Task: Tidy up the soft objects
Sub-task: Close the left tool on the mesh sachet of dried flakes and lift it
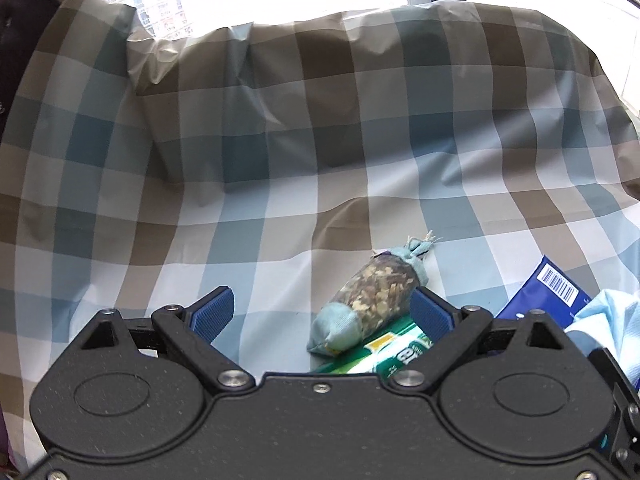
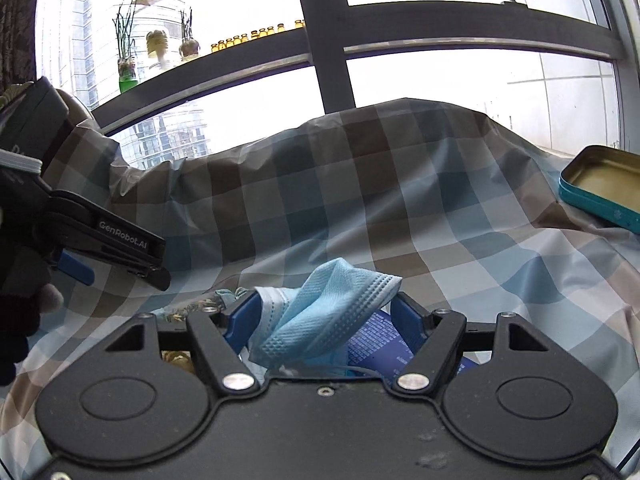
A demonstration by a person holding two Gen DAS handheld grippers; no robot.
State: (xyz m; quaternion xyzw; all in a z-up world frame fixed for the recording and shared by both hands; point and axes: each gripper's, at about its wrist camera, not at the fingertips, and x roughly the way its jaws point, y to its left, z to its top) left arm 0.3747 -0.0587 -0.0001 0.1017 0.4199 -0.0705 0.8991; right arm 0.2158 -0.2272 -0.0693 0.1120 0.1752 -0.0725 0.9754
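My right gripper (image 2: 326, 314) spread, blue mask (image 2: 320, 320) bunched between fingers, frame center; left gripper (image 1: 322, 312) spread, sachet (image 1: 368, 300) just right of center.

My left tool (image 1: 322, 312) is matt black plastic, faintly speckled, with shiny metal rivets and ribbed blue rubbery pads (image 1: 212, 314). The checked cloth (image 1: 280, 184) has a smooth, slightly sheeny, creased look. The small pouch (image 1: 360, 308) is soft pale-blue fabric with a clear glossy middle. The face mask (image 2: 320, 320) between my right tool's (image 2: 320, 316) pads is embossed, matt, non-woven stuff. The teal tin (image 2: 600, 192) is dull metal inside. The blue packet (image 1: 548, 292) looks glossy.
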